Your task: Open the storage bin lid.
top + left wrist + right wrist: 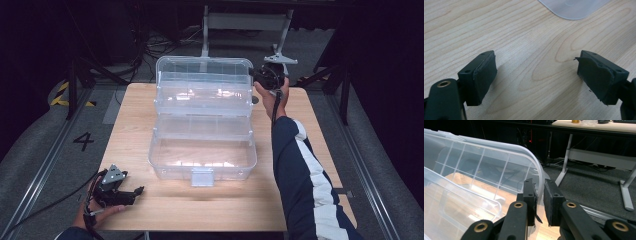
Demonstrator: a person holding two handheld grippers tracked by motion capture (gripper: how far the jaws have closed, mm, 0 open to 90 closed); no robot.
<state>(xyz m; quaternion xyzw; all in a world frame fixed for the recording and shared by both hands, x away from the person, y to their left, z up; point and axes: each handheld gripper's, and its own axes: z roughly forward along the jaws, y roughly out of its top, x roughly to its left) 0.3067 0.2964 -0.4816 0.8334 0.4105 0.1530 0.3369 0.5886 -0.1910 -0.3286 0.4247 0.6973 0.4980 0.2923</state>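
A clear plastic tiered box (202,160) stands open in the middle of the wooden table (305,130), its trays stepped back and its lid (204,67) upright at the far side. My right gripper (256,75) is at the lid's right edge. In the right gripper view, the right gripper (540,195) is shut on the lid's thin rim (537,173), with the ribbed lid (486,162) stretching off to the left. My left gripper (137,192) rests near the table's front left corner. Its jaws (536,75) are open over bare wood, with a corner of the box (574,8) ahead.
Beyond the table lies a dark floor with cables and the white legs of a desk (245,22). A painted 4 (83,141) and striped tape (62,95) mark the floor at the left. The person's blue-and-white sleeve (300,170) reaches along the table's right side.
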